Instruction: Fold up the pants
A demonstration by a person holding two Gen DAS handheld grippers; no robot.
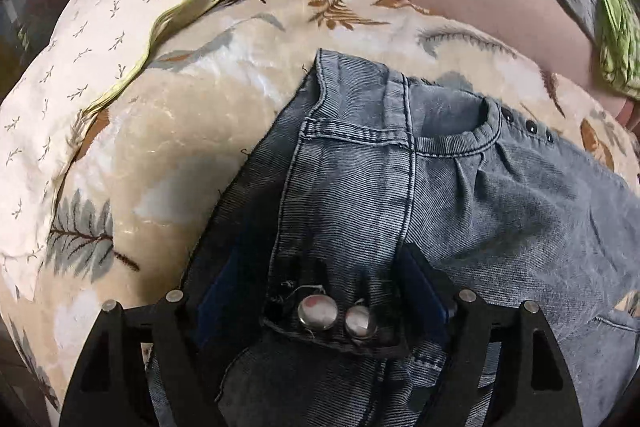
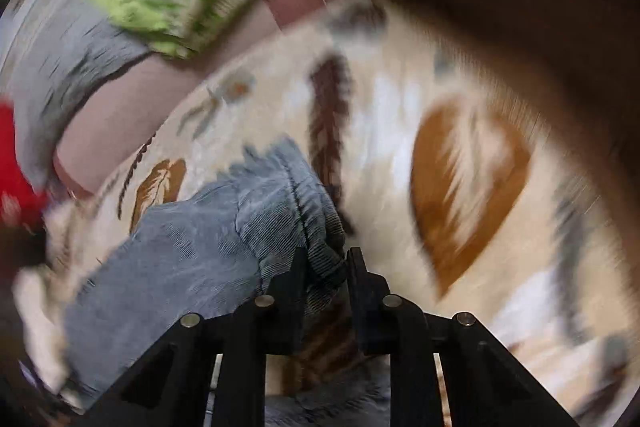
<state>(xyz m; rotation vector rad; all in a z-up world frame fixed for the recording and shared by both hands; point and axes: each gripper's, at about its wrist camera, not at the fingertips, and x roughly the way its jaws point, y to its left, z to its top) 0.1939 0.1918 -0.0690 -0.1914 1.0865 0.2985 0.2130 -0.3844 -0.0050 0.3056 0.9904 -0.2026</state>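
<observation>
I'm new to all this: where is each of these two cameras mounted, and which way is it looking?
Left wrist view: sits on the left gripper, looking steeply down its two wide-apart fingers at the jeans, whose buttoned waistband lies between them, on a leaf-patterned blanket.
Right wrist view: sits on the right gripper, looking down; its fingers pinch a bunched fold of the jeans; the picture is blurred.
Shared: jeans, blanket, and a green-patterned quilt behind. Only the grippers show, no hands.

both wrist views look steeply down, close over jeans [image 1: 400, 187] on leaf-print blanket [image 1: 180, 131].
</observation>
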